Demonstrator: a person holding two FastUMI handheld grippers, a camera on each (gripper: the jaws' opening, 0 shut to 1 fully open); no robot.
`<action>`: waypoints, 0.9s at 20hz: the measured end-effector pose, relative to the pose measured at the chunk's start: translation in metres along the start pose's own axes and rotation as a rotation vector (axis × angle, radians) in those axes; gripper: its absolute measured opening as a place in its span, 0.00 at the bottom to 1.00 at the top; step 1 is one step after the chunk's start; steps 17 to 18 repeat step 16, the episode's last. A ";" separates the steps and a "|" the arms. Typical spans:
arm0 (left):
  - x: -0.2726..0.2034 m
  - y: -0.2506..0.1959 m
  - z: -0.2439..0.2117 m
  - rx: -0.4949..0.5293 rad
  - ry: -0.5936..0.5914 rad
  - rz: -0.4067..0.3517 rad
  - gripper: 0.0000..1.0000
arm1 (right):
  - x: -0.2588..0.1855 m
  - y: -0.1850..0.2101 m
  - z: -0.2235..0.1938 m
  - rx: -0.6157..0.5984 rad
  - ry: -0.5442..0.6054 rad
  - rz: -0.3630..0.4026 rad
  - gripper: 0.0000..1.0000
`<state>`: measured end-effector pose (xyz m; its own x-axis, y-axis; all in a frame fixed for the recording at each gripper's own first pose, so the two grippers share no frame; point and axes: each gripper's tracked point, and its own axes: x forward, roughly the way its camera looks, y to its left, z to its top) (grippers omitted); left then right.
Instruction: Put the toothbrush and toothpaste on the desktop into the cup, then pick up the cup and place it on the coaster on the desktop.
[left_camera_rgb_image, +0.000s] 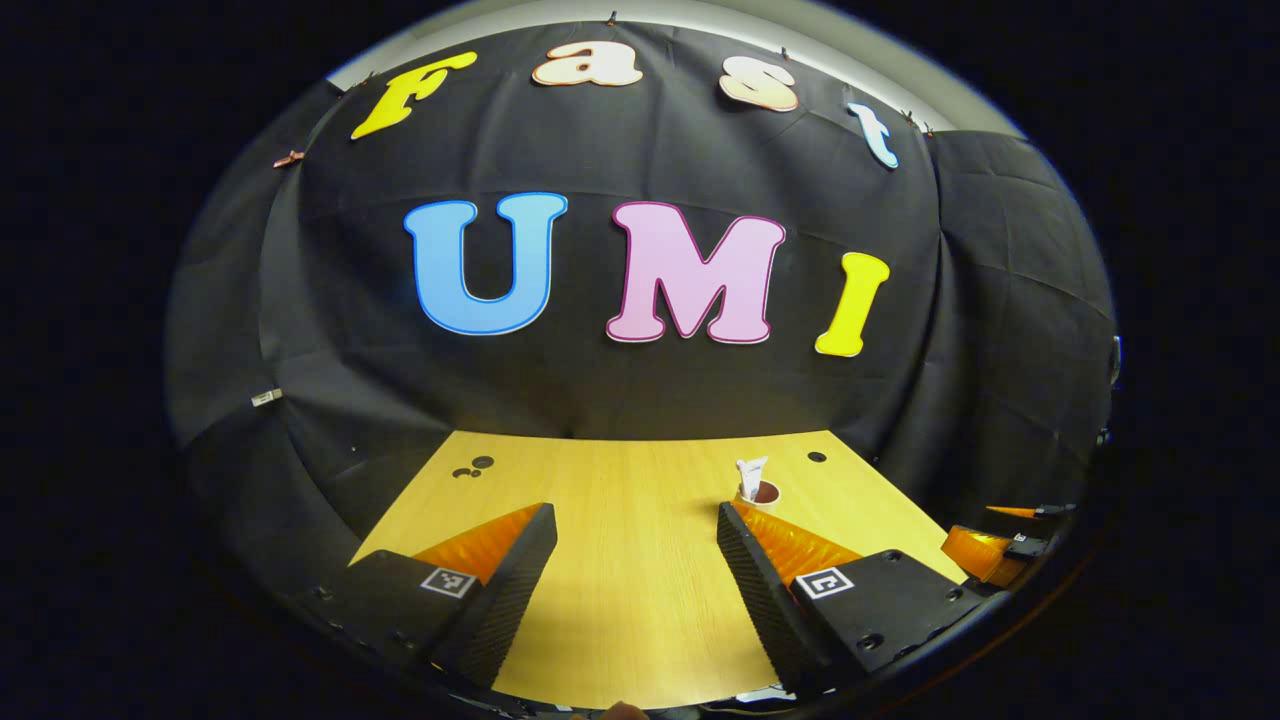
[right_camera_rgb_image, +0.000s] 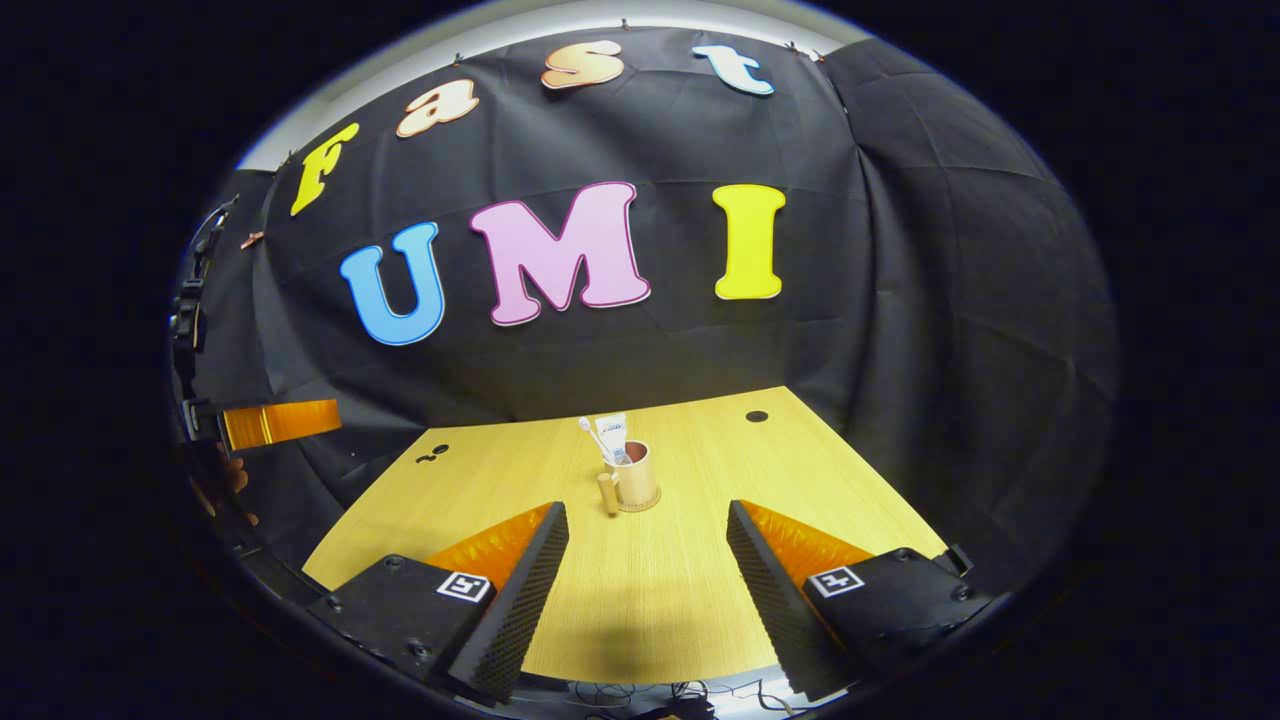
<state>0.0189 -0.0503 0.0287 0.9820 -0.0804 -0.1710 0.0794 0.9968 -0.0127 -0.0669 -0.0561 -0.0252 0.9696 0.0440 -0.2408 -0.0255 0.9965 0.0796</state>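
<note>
Cup (right_camera_rgb_image: 636, 478) sits mid-frame in right gripper view, on the desk (right_camera_rgb_image: 660, 590), w/ toothbrush (right_camera_rgb_image: 594, 436) and toothpaste (right_camera_rgb_image: 612, 434) already standing in it. It seems to rest on a thin round coaster (right_camera_rgb_image: 640, 505), though I can't tell for sure at this size. In left gripper view the cup (left_camera_rgb_image: 760, 494) peeks just above the right finger, right of centre.

Handling, my guess: cup is light, stiff, prob. smooth-sided so a bit slippery; top-heavy w/ the tall items, could tip. Best hold is mid-wall, squeezing across the body, handle (right_camera_rgb_image: 607, 493) on its left side left alone.

Left gripper (left_camera_rgb_image: 636, 520) is released, fingers wide apart, nothing between. Right gripper (right_camera_rgb_image: 648, 520) likewise released and empty.

Around: dark holes (left_camera_rgb_image: 474, 467) in the desk upper left, one more (right_camera_rgb_image: 757, 415) upper right. Nothing blocks the approach.
</note>
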 end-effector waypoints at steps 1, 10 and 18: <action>-0.002 0.003 0.001 -0.001 -0.006 0.003 1.00 | -0.004 0.004 -0.001 -0.003 -0.002 0.001 0.98; -0.011 0.005 0.011 0.070 -0.071 -0.006 1.00 | -0.012 0.028 0.022 -0.013 -0.085 -0.003 0.98; -0.015 -0.003 0.014 0.084 -0.107 -0.011 0.99 | -0.011 0.026 0.034 -0.034 -0.122 -0.013 0.98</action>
